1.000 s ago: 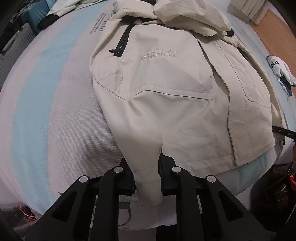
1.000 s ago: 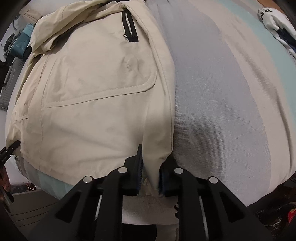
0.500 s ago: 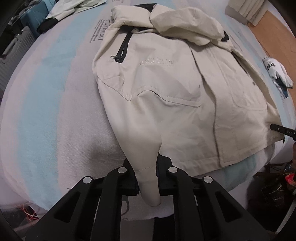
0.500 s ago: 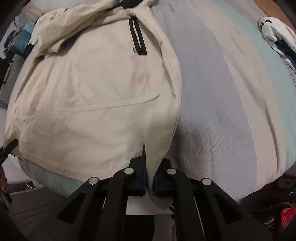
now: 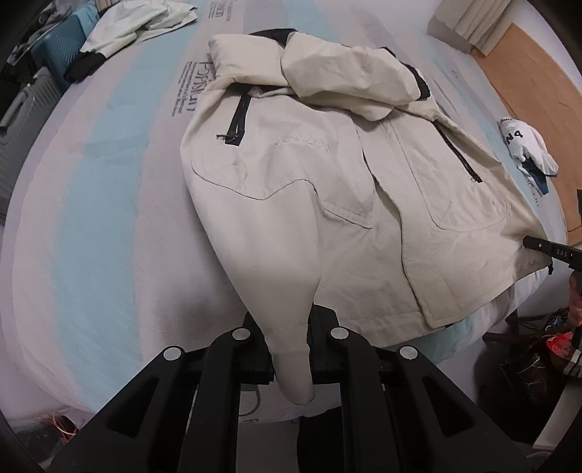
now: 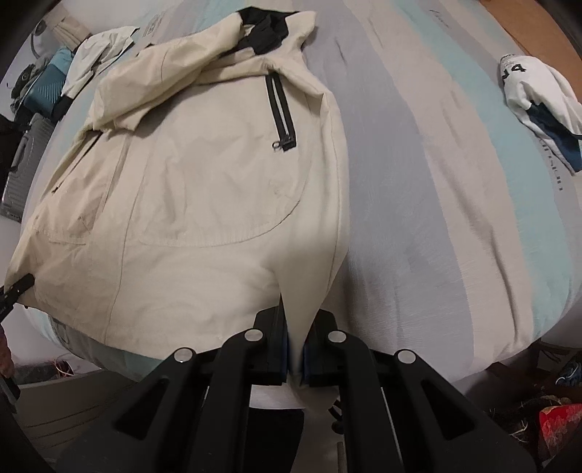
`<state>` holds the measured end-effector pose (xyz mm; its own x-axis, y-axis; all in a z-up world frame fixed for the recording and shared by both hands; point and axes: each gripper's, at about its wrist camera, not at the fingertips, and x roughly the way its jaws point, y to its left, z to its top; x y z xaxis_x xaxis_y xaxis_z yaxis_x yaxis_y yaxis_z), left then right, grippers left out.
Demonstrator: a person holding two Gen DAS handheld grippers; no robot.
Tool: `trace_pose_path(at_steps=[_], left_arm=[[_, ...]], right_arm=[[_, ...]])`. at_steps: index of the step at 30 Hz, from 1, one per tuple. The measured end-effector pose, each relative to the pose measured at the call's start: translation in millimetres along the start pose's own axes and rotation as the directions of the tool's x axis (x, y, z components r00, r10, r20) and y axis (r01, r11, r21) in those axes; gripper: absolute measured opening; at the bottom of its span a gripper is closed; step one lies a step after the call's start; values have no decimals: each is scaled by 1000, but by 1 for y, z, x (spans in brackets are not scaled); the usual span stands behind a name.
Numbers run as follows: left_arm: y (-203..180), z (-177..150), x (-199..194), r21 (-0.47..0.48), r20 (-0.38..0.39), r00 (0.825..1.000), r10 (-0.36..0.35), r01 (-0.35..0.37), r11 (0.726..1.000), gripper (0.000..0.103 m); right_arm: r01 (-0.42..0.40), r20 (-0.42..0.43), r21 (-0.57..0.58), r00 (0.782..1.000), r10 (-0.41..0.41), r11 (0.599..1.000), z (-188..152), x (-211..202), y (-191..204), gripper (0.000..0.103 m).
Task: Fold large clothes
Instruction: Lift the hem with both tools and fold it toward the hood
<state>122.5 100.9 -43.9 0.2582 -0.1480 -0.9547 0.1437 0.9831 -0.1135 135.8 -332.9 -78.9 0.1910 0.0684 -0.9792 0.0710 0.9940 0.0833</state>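
A cream jacket [image 5: 309, 174] with black zips and a black collar lies front-up on the striped bed [image 5: 91, 203], one sleeve folded across its chest. My left gripper [image 5: 289, 327] is shut on the jacket's near left hem corner, which is pulled up off the bed. In the right wrist view the same jacket [image 6: 189, 203] fills the left half, and my right gripper [image 6: 295, 349] is shut on its near right hem corner, also lifted. The tip of the other gripper [image 5: 545, 249] shows at the jacket's far corner in the left wrist view.
A white and blue garment [image 6: 538, 98] lies on the bed at the right. Another pale garment [image 5: 134, 22] sits at the far left by a teal case [image 5: 58, 54] and a grey suitcase [image 5: 22, 120]. Wooden floor [image 5: 538, 72] lies beyond the bed. Clutter [image 6: 556, 414] lies below the bed edge.
Both grippers have closed tighter on the jacket's hem corners and risen. The hem has been drawn up off the bed, and more of the jacket and bed shows in both views.
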Motion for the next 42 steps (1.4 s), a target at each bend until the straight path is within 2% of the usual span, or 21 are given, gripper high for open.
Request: trace_pose_path(at_steps=[6,15,21,30,35,42], left_arm=[[1,14,-13,2,-8,1000,-8,8,1000,10],[-1,46,-22,17,-46,999,21,-20,1000,10],[1,94,-33,-47,-63,997,42,-45,998,10],[-2,157,-37,-46,-70,992,108,-111,993,9],[-3,187,-39,-34,-62,990,126,-128,991,9],[3,218,-33,-13,-60,992,111,-112,994,8]], right_arm=[[-9,16,-13,1000,9,1000,13,-16,6,4],[-80,24,-30,996,80,996,49,-26,1,4],[-139,12,-29,990,139,990,89,-35,-9,4],[-215,8,-67,976,216,974,155,-38,-13,4],[-232,9,-101,972,234,968,187,-39,-12,4],[-219,17,-109,975,222,970,221,-33,-6,4]])
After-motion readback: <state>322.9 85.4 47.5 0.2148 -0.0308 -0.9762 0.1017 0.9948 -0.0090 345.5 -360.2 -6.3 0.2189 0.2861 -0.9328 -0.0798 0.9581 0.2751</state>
